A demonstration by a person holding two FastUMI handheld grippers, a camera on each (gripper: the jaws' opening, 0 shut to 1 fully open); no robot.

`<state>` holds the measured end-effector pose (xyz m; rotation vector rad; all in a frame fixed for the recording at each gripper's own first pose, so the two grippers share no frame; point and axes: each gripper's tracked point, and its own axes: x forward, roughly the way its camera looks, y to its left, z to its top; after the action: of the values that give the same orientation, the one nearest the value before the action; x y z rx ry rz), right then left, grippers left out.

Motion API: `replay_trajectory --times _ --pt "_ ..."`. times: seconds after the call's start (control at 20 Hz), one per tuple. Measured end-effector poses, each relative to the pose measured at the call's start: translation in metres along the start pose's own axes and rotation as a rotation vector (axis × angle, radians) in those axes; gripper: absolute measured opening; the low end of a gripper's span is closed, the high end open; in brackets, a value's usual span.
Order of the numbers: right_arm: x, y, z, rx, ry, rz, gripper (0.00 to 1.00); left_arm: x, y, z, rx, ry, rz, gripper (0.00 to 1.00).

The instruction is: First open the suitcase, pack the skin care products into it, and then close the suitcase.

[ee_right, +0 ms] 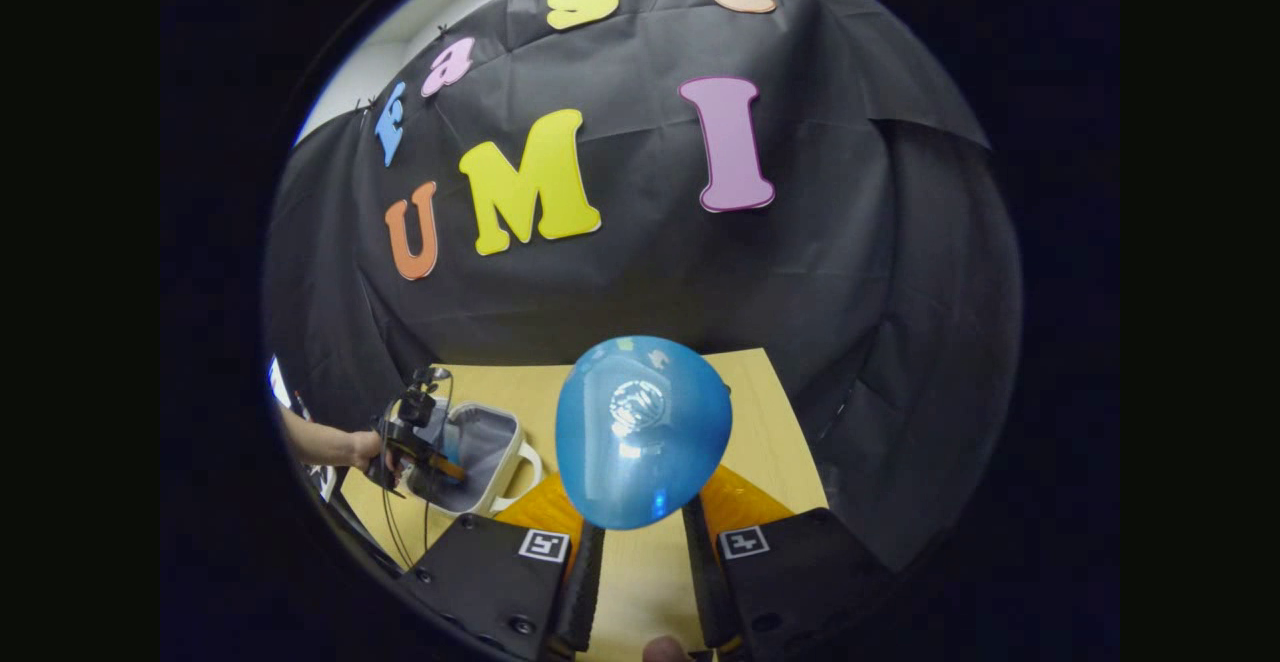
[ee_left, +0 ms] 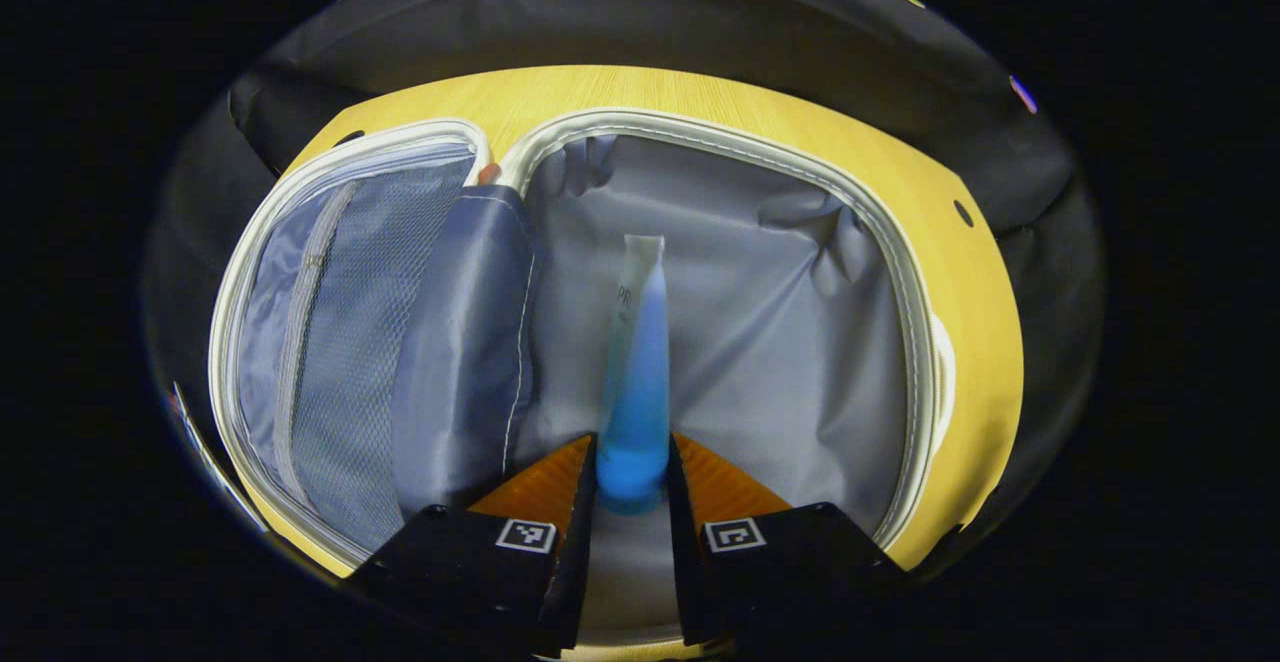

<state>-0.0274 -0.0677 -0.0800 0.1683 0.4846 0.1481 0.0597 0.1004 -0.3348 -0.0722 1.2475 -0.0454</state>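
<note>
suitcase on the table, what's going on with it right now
A person is packing skin care products into the open suitcase on the wooden table. The left gripper is shut on a blue tube and holds it over the grey-lined right half, beside the mesh pocket of the other half. The right gripper, off to the side above the table, holds a blue bottle between its fingers. Neither item is set down yet, and the case is not yet closed.
</note>
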Motion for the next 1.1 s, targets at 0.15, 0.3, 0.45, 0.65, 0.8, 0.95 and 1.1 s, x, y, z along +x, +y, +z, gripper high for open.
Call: replay_trajectory --times 0.15,0.3,0.45,0.65,0.8,0.95,1.1 --pt "-0.002 0.021 -0.008 -0.018 0.023 0.016 0.35 0.000 -0.004 0.001 0.044 0.026 0.008 0.49" --pt "0.004 0.054 -0.021 -0.050 0.063 0.071 0.37 -0.008 -0.011 0.000 0.019 0.009 -0.013 0.49" --pt "0.015 0.092 -0.027 -0.095 0.089 0.132 0.37 -0.031 -0.021 0.003 -0.025 -0.081 -0.069 0.69" --pt "0.053 0.167 -0.036 -0.136 0.128 0.239 0.35 -0.099 -0.007 0.012 -0.036 -0.332 -0.096 0.83" --pt "0.099 0.236 -0.064 -0.073 0.226 0.348 0.36 -0.142 0.018 -0.014 -0.057 -0.448 -0.053 0.96" --pt "0.148 0.283 -0.114 -0.040 0.375 0.366 0.37 -0.168 0.054 -0.056 -0.102 -0.510 -0.007 0.96" --pt "0.198 0.311 -0.166 -0.105 0.478 0.352 0.38 -0.187 0.084 -0.101 -0.203 -0.524 0.009 0.97"
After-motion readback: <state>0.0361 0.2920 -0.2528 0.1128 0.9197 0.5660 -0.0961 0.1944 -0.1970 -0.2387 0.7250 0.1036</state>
